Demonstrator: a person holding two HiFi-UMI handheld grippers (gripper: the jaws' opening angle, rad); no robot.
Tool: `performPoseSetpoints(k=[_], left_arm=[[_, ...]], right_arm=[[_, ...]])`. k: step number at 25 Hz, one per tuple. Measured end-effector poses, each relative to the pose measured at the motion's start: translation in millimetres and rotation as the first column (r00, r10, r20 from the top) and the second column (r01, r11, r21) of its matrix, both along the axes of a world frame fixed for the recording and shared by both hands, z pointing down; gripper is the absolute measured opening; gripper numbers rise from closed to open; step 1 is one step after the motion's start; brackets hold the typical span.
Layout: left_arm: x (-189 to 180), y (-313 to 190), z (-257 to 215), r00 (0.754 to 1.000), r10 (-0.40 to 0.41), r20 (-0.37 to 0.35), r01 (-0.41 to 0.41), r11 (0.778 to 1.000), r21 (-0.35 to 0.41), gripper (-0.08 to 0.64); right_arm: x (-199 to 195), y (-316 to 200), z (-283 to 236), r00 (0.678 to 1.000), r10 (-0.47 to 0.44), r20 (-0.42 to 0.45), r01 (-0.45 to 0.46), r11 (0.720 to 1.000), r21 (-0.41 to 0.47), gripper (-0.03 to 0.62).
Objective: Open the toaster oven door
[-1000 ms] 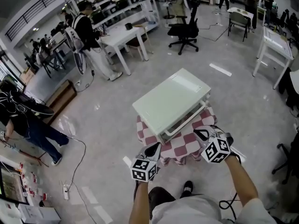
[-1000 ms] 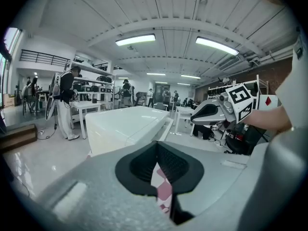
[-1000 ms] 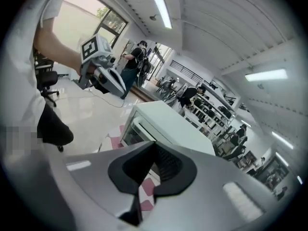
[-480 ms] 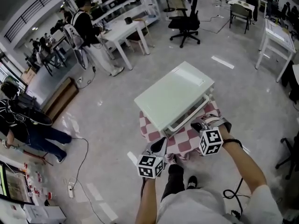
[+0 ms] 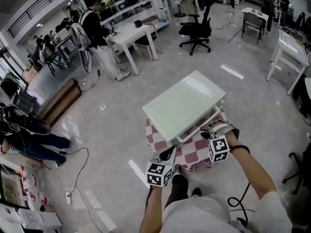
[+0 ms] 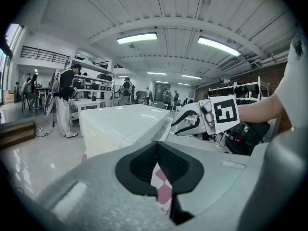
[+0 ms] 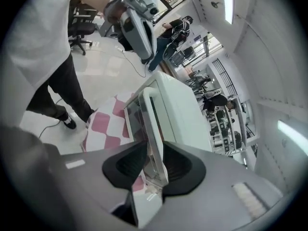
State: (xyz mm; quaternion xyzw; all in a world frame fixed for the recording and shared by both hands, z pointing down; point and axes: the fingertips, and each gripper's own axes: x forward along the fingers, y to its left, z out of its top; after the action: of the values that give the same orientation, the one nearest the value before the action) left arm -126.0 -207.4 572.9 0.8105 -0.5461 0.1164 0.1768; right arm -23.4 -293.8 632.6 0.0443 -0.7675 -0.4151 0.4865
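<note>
Right claw [image 7: 155, 163], just opened, astride handle [image 7: 150, 124]

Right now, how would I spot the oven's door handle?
Mid-floor, a red-and-white checked cloth carries a white toaster oven. The handle is the long pale bar standing off its front door, the only part jutting from the flat box.

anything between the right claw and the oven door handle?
Nothing visible. The handle already sits between the jaws of the right claw, which have just been opening. The left claw hangs by the edge of the cloth, apart from the door.
</note>
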Motion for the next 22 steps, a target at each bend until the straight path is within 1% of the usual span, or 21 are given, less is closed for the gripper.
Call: performPoseSetpoints(k=[3, 7, 9, 11, 14, 18, 19, 22], left_arm=[[-3, 0, 2, 1.0, -0.009, -0.006, 0.009, 1.0, -0.006, 0.006], [4, 4, 7, 1.0, 0.0, -0.008, 0.0, 1.0, -0.012, 0.006], [6, 7, 10, 1.0, 0.003, -0.009, -0.003, 1.0, -0.015, 0.006], [6, 9, 14, 1.0, -0.002, -0.014, 0.002, 1.0, -0.021, 0.006], [4, 11, 19, 1.0, -0.01, -0.021, 0.009, 1.0, -0.029, 0.006], [4, 12, 18, 1.0, -0.009, -0.018, 0.008, 1.0, -0.03, 0.006], [3, 12, 16, 1.0, -0.008, -0.018, 0.008, 1.0, -0.028, 0.006], [-1, 15, 14, 1.0, -0.011, -0.016, 0.01, 1.0, -0.023, 0.006]], right_arm=[[-2, -10, 3, 0.999, -0.018, -0.039, 0.021, 0.998, 0.056, 0.127], [-9, -15, 4, 1.0, -0.016, -0.019, 0.017, 0.996, 0.083, 0.132], [-12, -17, 7, 0.999, -0.036, -0.015, 0.038, 0.994, 0.099, 0.132], [-12, -17, 8, 0.998, -0.055, -0.031, 0.058, 0.992, 0.11, 0.129], [-10, -21, 12, 0.994, -0.07, -0.078, 0.079, 0.99, 0.115, 0.13], [-10, -28, 22, 0.982, -0.085, -0.171, 0.11, 0.984, 0.141, 0.166], [-11, -28, 24, 0.98, -0.086, -0.179, 0.111, 0.984, 0.139, 0.16], [-14, -27, 26, 0.981, -0.085, -0.173, 0.11, 0.984, 0.14, 0.114]])
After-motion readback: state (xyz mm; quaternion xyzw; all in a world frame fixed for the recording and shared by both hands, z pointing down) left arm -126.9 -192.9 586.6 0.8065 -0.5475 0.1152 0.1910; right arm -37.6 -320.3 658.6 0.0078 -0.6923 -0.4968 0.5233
